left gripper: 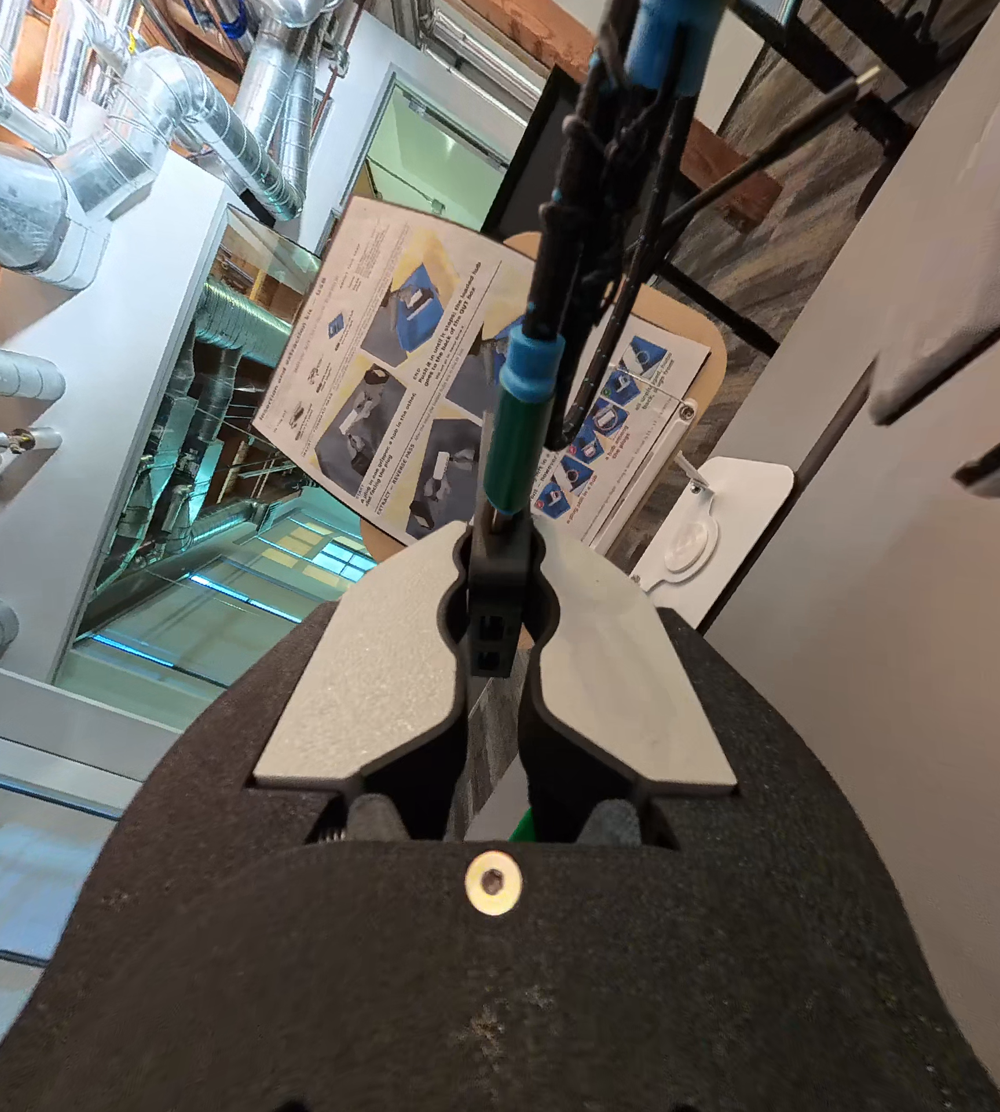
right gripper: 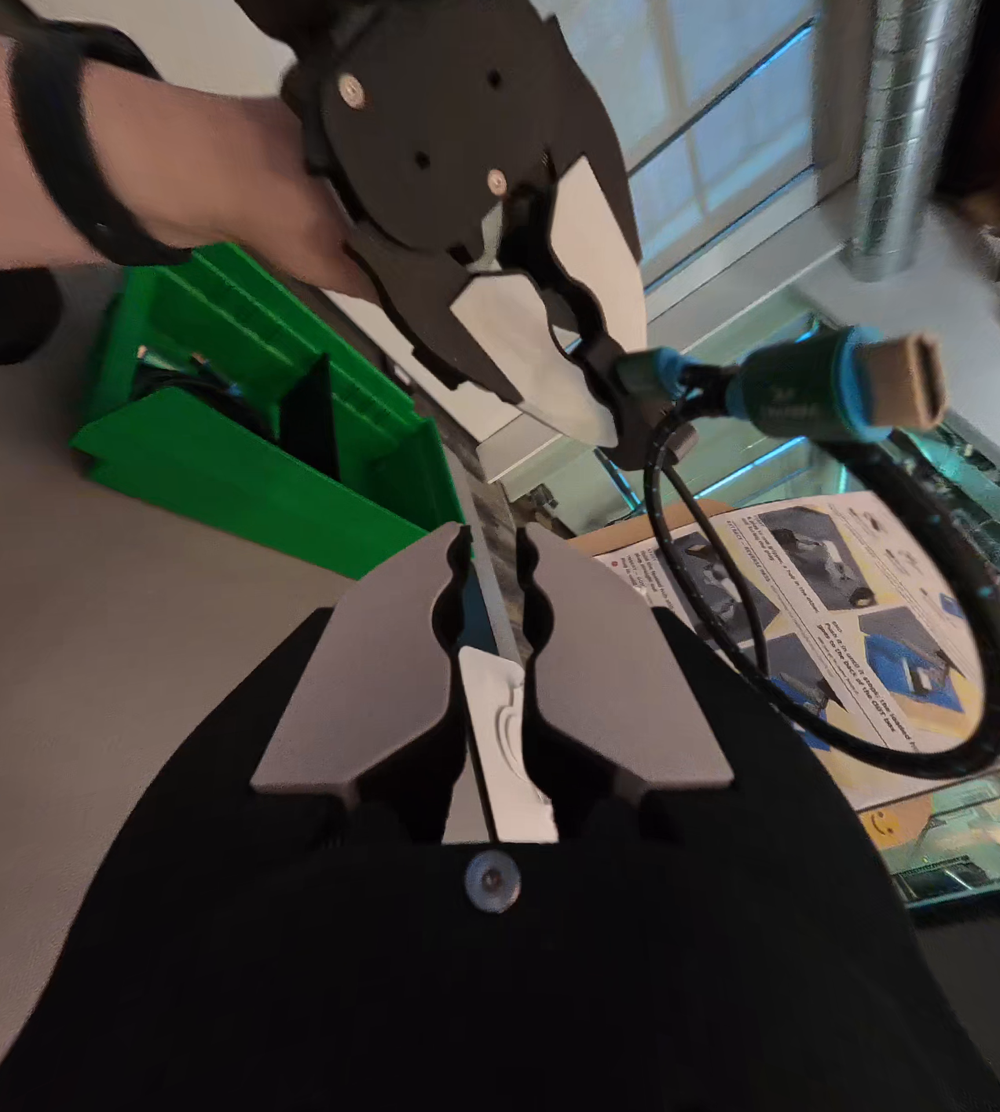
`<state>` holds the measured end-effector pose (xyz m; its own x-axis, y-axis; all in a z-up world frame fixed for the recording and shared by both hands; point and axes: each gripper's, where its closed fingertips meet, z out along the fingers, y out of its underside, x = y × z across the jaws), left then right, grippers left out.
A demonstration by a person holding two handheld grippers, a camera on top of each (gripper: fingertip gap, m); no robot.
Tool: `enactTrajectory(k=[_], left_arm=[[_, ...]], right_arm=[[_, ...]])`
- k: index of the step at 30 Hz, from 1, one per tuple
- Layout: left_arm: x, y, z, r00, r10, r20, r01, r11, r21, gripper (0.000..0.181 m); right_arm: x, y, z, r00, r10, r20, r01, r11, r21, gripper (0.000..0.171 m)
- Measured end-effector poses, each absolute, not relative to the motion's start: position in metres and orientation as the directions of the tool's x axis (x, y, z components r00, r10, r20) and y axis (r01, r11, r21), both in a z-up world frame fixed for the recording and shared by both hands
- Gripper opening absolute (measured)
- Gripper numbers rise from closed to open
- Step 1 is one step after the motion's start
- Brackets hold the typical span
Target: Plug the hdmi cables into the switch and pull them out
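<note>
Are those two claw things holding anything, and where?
The left gripper pinches a small black switch box by its sides, with a green-blue HDMI plug inserted. The right gripper holds nothing.
</note>
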<state>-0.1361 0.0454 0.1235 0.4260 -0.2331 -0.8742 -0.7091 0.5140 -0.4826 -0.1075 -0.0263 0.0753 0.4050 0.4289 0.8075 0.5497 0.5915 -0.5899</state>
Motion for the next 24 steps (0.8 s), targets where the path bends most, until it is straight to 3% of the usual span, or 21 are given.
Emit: enactTrajectory(k=[3,6,12,24], left_arm=[[-0.133,0.042,0.126,0.425,-0.196,-0.884,-0.725,0.511,-0.462,0.014],[-0.126,0.038,0.125,0.441,-0.198,-0.875,-0.717,0.509,-0.477,0.014],[-0.110,0.027,0.124,0.432,-0.169,-0.886,-0.714,0.536,-0.450,0.014],[-0.096,0.021,0.114,0.374,-0.130,-0.918,-0.744,0.549,-0.381,0.014]], right_arm=[[-0.110,-0.027,0.078,0.467,0.480,0.743,0.463,0.583,-0.667,0.015],[-0.112,-0.025,0.088,0.563,0.567,0.601,0.316,0.524,-0.791,0.032],[-0.096,-0.036,0.125,0.686,0.628,0.367,-0.026,0.526,-0.850,0.038],[-0.088,-0.031,0.131,0.737,0.597,0.317,-0.004,0.473,-0.881,0.025]])
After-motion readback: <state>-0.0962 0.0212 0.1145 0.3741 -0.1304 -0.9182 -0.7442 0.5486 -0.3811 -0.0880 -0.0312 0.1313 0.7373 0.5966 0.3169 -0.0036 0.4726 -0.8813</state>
